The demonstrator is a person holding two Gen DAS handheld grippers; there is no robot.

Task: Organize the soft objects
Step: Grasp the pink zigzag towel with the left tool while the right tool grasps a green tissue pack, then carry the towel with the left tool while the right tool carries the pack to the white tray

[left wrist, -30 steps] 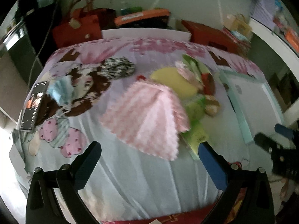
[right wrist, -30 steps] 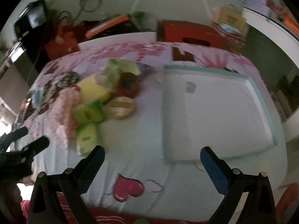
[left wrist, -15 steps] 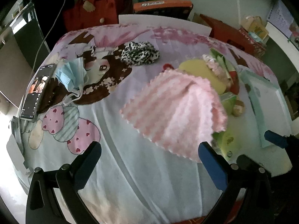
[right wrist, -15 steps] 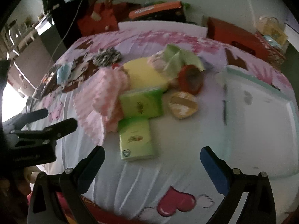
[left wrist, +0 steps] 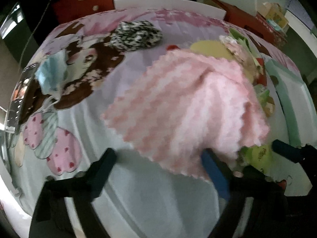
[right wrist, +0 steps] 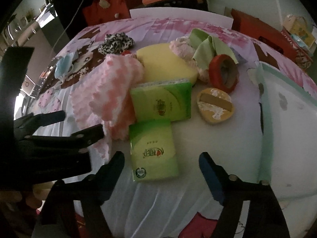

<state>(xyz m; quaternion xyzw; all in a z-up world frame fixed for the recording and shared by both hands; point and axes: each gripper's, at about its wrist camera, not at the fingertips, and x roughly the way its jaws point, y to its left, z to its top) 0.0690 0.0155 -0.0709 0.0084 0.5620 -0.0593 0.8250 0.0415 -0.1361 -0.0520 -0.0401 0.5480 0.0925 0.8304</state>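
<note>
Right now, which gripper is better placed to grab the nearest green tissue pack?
Right. The right gripper has the nearest green tissue pack between its closing jaws, while the left gripper is over the pink cloth.

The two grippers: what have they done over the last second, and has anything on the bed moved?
Both came down closer: the left gripper toward the pink cloth, the right gripper swinging from the white tray to the nearer green tissue pack. Both jaws are closing, gripping nothing yet. The soft things lie as before.
</note>
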